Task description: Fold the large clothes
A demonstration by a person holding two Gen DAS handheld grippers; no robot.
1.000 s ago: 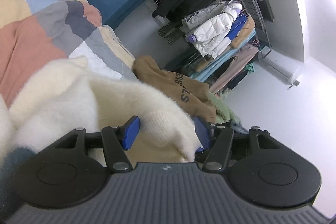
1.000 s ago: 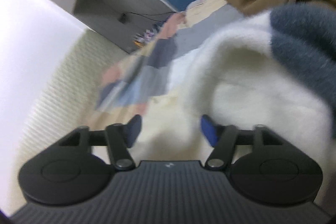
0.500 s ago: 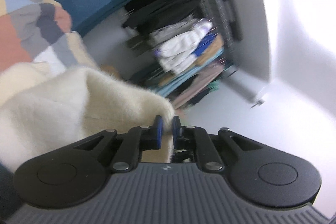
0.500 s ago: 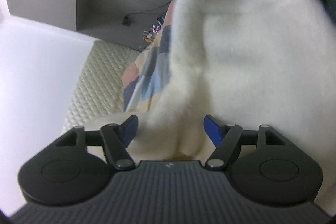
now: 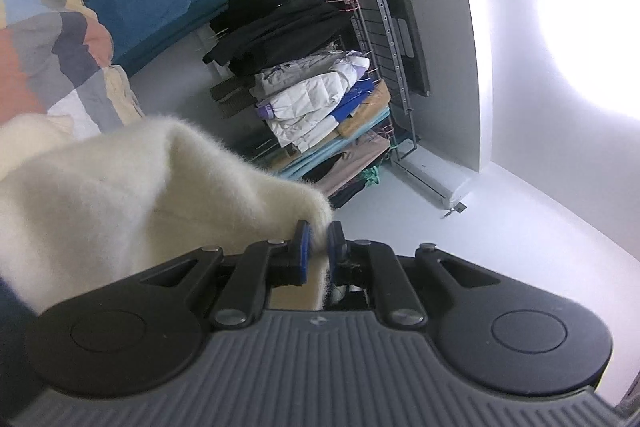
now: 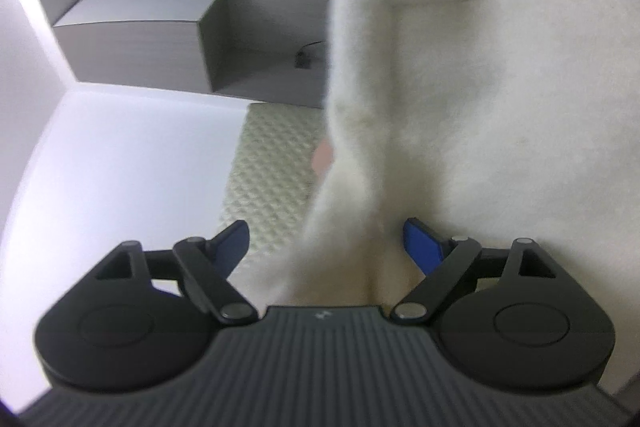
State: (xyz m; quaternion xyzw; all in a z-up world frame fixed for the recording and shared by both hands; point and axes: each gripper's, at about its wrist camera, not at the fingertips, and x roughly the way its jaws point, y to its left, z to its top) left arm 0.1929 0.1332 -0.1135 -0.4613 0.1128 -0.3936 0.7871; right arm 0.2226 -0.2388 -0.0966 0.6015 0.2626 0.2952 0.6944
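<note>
A fluffy cream sweater fills the lower left of the left wrist view. My left gripper is shut on a corner of it and holds it up off the patchwork bedspread. In the right wrist view the same cream sweater hangs in front of the camera, with a dark blue-grey part at the top right. My right gripper is open, and a fold of the sweater lies between its blue fingertips without being pinched.
A metal clothes rack with dark coats and stacked folded clothes stands by the white wall. A blue cushion and blue curtain lie behind the bed. Grey cabinets and a quilted cream headboard show in the right wrist view.
My left gripper closed on the sweater's corner and lifted it. My right gripper stayed open while the sweater rose and now hangs in front of it; both views swung upward.
</note>
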